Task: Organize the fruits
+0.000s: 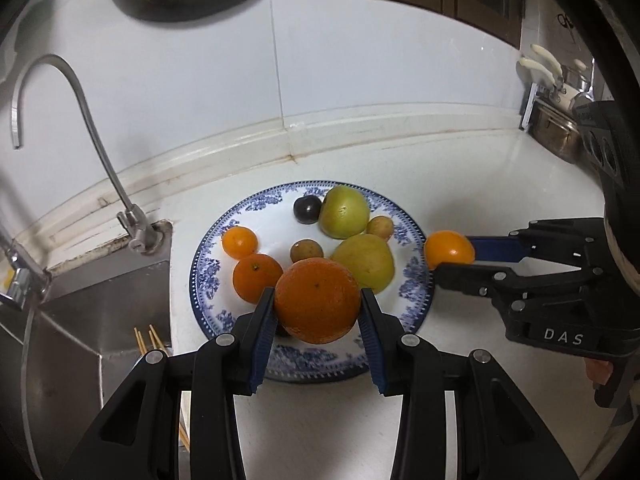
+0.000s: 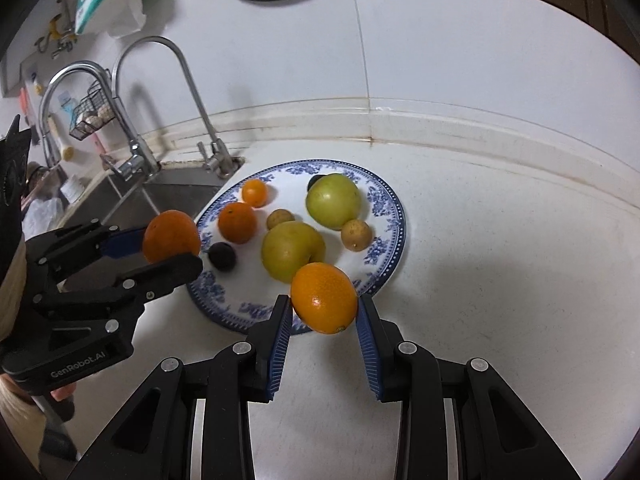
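Observation:
A blue-patterned white plate (image 1: 208,272) (image 2: 394,240) lies on the white counter and carries several fruits: two green-yellow ones (image 1: 345,211) (image 2: 290,250), small oranges (image 1: 239,242), brown round ones and a dark plum (image 1: 307,209). My left gripper (image 1: 318,312) (image 2: 172,252) is shut on a large orange (image 1: 318,300) (image 2: 171,236) just above the plate's near side. My right gripper (image 2: 323,308) (image 1: 452,260) is shut on a smaller orange (image 2: 324,298) (image 1: 449,249), held over the plate's right rim.
A steel sink (image 1: 92,304) with curved taps (image 1: 80,92) (image 2: 192,80) lies left of the plate. Wooden sticks (image 1: 150,340) poke up near the sink's edge. A steel pot (image 1: 556,128) and knife handles sit at the far right. White tiled wall rises behind.

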